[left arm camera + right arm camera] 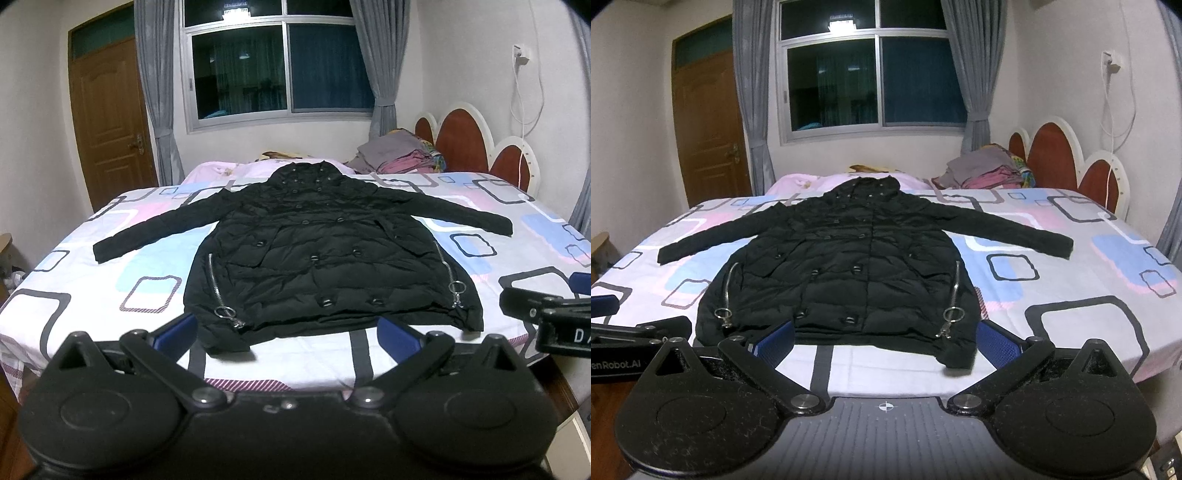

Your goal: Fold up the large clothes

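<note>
A black padded coat [317,254] lies flat and face up on the bed [110,295], hood far, hem near, both sleeves spread out sideways. It also shows in the right wrist view [842,269]. My left gripper [291,332] is open and empty, hovering just before the hem at the bed's near edge. My right gripper [886,339] is open and empty, also just short of the hem, to the right of the left one. The right gripper shows at the right edge of the left wrist view [546,310]. The left gripper shows at the left edge of the right wrist view [635,328].
The bed has a patterned sheet in pink, blue and white. A pile of folded clothes [402,153] sits at the far right by the red headboard [465,140]. A wooden door [110,122] and a curtained window [280,70] are behind the bed.
</note>
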